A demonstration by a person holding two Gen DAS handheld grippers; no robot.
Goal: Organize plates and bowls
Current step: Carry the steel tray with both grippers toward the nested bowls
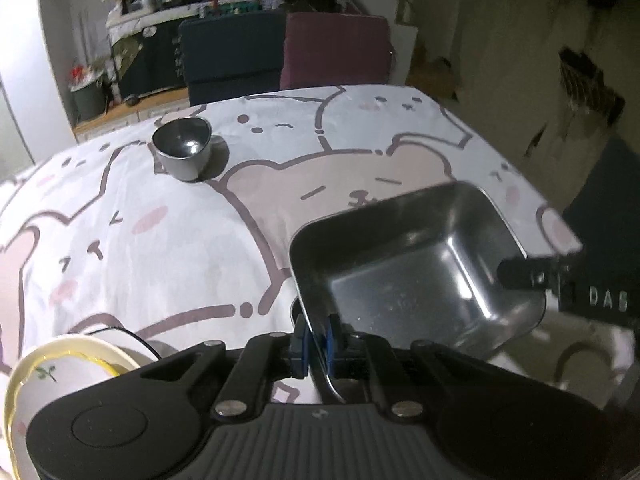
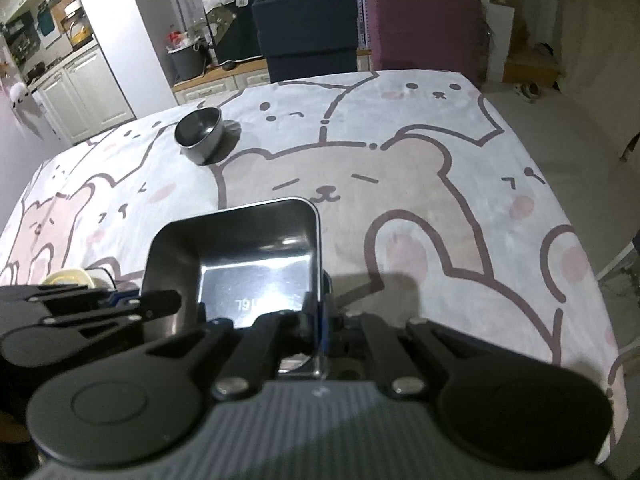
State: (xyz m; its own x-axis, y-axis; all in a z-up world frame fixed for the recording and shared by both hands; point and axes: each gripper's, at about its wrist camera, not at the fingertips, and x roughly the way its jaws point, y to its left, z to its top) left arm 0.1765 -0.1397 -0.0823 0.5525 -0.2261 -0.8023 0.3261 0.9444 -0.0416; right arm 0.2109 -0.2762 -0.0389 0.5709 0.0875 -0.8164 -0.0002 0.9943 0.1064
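A square steel bowl (image 1: 416, 264) is held above the table between both grippers. My left gripper (image 1: 318, 340) is shut on its near left rim. My right gripper (image 2: 320, 316) is shut on its right rim; the bowl shows in the right wrist view (image 2: 236, 248). The right gripper's finger also shows at the bowl's far right side in the left wrist view (image 1: 528, 274). A small round steel bowl (image 1: 182, 148) stands at the far left of the table, also seen in the right wrist view (image 2: 200, 134). White plates with yellow rims (image 1: 60, 368) lie stacked at the near left.
The table is covered by a bear-print cloth (image 2: 400, 184). Two chairs, one dark blue (image 2: 308, 32) and one maroon (image 2: 424, 28), stand behind the far edge. The table's right edge drops to the floor (image 2: 580, 128).
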